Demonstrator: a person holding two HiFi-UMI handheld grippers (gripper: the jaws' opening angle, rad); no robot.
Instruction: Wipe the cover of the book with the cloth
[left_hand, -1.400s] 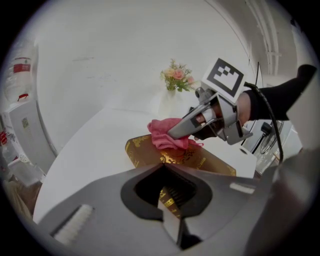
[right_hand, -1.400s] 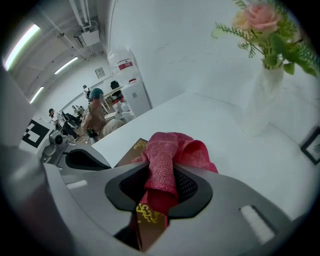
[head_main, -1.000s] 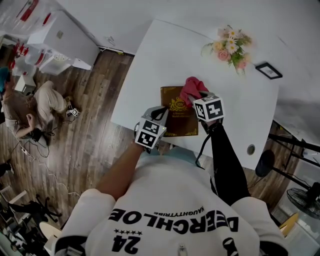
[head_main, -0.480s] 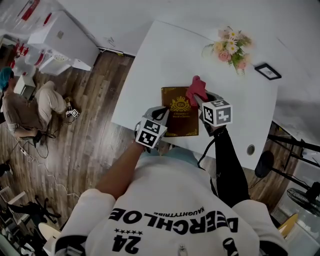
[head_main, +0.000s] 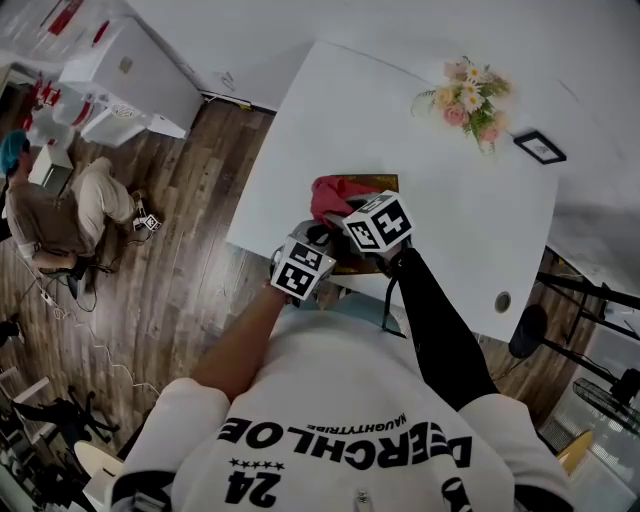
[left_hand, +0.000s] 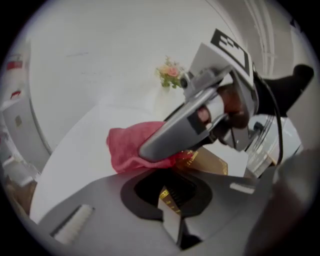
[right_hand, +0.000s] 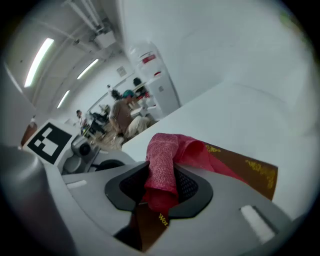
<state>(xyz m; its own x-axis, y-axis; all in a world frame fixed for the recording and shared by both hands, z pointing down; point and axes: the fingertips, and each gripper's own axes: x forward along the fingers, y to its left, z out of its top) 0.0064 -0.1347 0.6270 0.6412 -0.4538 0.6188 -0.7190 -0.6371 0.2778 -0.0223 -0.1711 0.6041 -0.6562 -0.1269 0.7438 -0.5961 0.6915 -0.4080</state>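
Most of the brown book is hidden in the head view under cloth and marker cubes. Right claw is closed, pinching the red cloth draped on the cover. Left claw clamps the book's edge, near the white tabletop's front edge.
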